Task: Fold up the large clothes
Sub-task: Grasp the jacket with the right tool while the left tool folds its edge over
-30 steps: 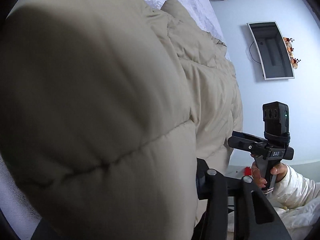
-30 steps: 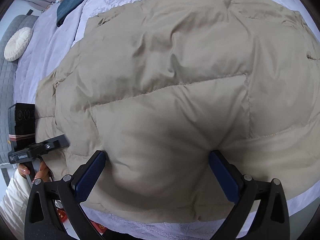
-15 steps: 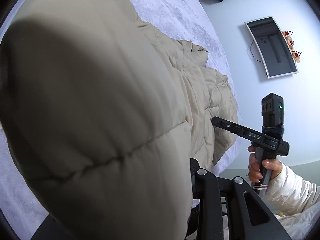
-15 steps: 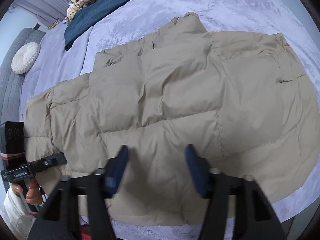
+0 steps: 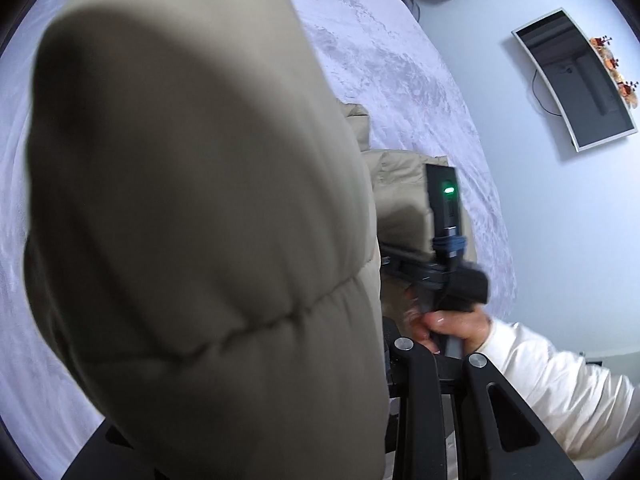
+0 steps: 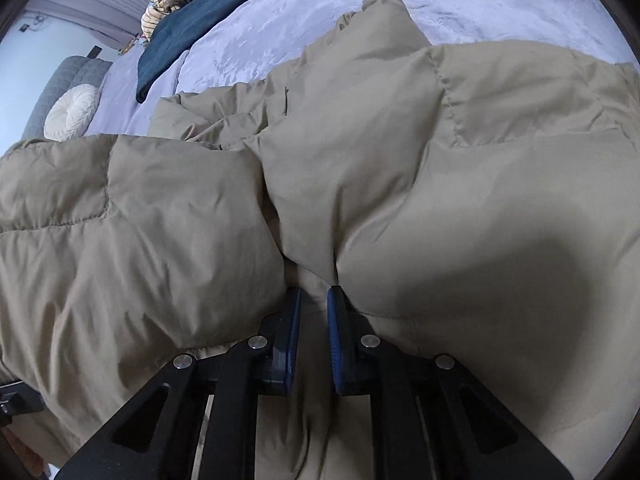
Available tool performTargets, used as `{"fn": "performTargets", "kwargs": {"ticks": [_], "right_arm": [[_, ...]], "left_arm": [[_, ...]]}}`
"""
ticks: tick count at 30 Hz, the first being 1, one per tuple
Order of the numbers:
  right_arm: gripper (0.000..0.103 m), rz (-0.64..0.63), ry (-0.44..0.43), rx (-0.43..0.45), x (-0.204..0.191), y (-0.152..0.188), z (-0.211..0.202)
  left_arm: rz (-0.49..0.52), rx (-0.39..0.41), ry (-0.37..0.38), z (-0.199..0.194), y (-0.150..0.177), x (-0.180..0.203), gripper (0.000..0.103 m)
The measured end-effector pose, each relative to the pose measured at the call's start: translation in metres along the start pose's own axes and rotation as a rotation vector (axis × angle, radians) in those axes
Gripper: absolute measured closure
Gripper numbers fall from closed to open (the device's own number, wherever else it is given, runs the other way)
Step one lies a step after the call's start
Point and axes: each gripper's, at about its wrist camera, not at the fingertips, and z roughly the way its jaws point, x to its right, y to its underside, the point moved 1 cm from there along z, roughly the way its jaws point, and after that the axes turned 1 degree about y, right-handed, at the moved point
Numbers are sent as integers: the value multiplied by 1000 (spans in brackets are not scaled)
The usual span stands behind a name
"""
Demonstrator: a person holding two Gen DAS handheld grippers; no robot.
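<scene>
1. On my left, the jacket [image 5: 192,208] bulges over the left gripper [image 5: 400,368]; I cannot tell how its fingers stand, since fabric hides them.
2. Centre of the right view, my right gripper [image 6: 312,308] has its blue fingers [image 6: 289,336] pinched tight on a jacket fold.
3. Rightward, the jacket spreads across the lavender bed [image 6: 480,4], jeans [image 6: 192,32] lying well apart.

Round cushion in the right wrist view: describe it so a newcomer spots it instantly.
Follow the lavender bed past the tan puffer jacket to the grey headboard. Against it sits the round cushion: the only white, pleated disc, unlike the folded jeans nearby.
</scene>
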Motion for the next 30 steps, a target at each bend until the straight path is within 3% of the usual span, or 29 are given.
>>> {"fn": "performTargets", "kwargs": {"ticks": [6,13,15,17,19,22,24,26,28,30], "right_arm": [[93,54,-104,-49,16,-8,4],[92,126,-171,16,63,12,-58],[92,163,-178,40,80,22,-72],[92,203,-187,64,97,33,-84],[92,240,-188,87,112,44,-93],[90,289,-181,114,131,59,-105],[89,323,-170,130,141,68,-113],[89,350,-156,150,144,75,-122],[84,358,-128,180,147,84,-139],[46,340,-97,226,143,94,-162]], "left_arm": [[32,-35,-65,19,-19,59,69],[106,-111,-89,50,-34,96,65],[124,-140,-42,63,-37,104,50],[133,-159,22,74,-39,111,46],[142,-177,116,87,-40,116,35],[153,-181,211,107,-39,121,33],[160,-181,250,120,-37,120,21],[170,-169,258,121,-30,110,20],[190,-158,237,130,-12,123,20],[197,-132,211,133,-11,140,20]]}}
